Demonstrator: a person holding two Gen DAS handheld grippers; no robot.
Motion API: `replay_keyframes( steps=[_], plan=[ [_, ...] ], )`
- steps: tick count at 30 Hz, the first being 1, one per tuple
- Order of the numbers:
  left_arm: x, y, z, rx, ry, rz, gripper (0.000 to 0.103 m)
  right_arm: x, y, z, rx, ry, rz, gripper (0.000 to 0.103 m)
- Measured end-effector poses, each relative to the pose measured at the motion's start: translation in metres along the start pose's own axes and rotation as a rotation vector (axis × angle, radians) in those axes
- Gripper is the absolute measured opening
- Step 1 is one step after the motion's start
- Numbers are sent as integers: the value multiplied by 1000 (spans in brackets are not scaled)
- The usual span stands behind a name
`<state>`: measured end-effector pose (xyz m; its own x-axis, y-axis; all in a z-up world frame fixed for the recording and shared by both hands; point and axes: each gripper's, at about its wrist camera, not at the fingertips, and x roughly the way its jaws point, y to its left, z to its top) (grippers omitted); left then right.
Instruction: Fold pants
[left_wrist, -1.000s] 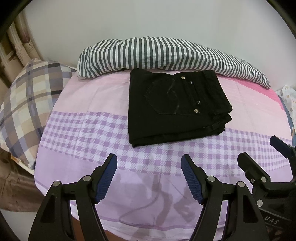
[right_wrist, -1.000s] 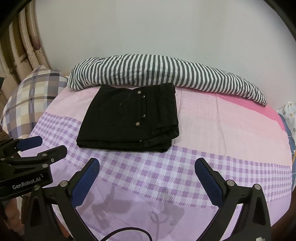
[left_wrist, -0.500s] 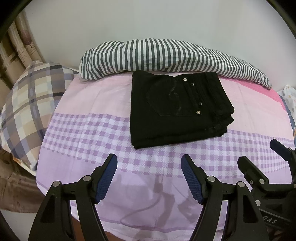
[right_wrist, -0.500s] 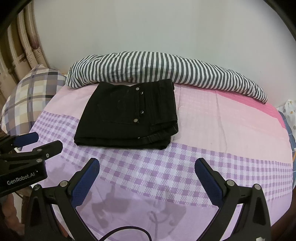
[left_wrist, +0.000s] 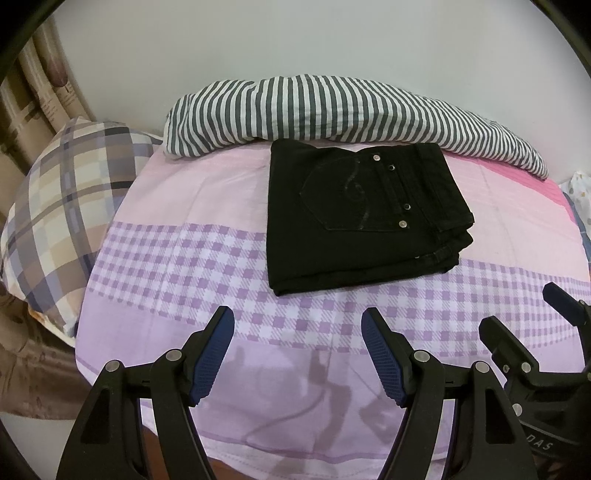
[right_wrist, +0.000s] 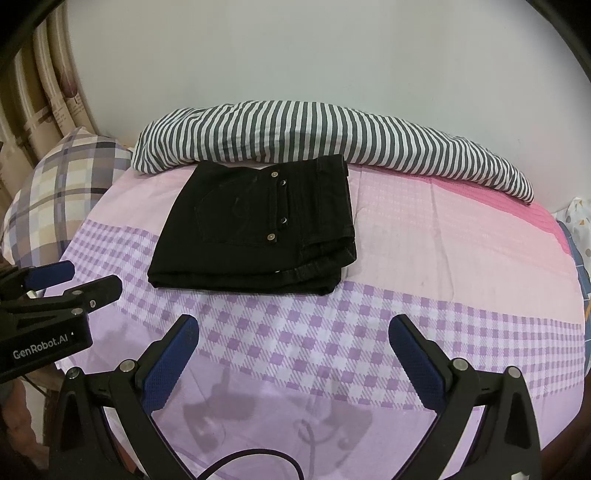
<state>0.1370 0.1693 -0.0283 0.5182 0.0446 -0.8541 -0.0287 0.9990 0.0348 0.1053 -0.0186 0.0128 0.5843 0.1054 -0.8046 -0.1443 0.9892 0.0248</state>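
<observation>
Left wrist view: a pair of black pants (left_wrist: 362, 218) lies folded into a thick, squarish bundle on a bed (left_wrist: 192, 266). The cloth looks like heavy denim, with a back pocket on top, a faint curled stitch on it, and small metal rivets along the pocket edge. Layered edges show at the bundle's right side. The bedsheet is smooth cotton in bands: pale pink at the back, lilac and white check in the middle, plain lilac in front. Behind the pants, touching their far edge, lies a long, soft striped cover (left_wrist: 343, 110) in grey and white. A plaid pillow (left_wrist: 62, 206) sits at the left edge of the bed. The left hand-held gripper (left_wrist: 297, 354) points down at the sheet, its black fingers with ribbed blue pads standing well apart, nothing between them. The pants lie beyond its tips, not touching. The right hand-held gripper (left_wrist: 524, 317) shows at the lower right, also short of the pants.

Right wrist view: the same folded pants (right_wrist: 258, 229) lie up and left of centre, against the striped cover (right_wrist: 325, 140). The right hand-held gripper (right_wrist: 293, 350) hangs over the checked band of the bed (right_wrist: 443, 258), tilted downward, jaws spread wide and empty. The pants lie ahead of it, apart. The left hand-held gripper (right_wrist: 70, 280) enters from the left, its jaws parted, near the bundle's left corner but clear of it.
</observation>
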Motion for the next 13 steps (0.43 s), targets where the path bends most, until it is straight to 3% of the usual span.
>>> replay_keyframes(
  steps=[7, 13],
  plan=[
    [-3, 3, 1, -3, -12, -25, 72, 0, 0, 0, 0, 0, -1, 102],
    [-2, 1, 0, -5, -2, -4, 72, 1, 0, 0, 0, 3, -1, 102]
  ],
)
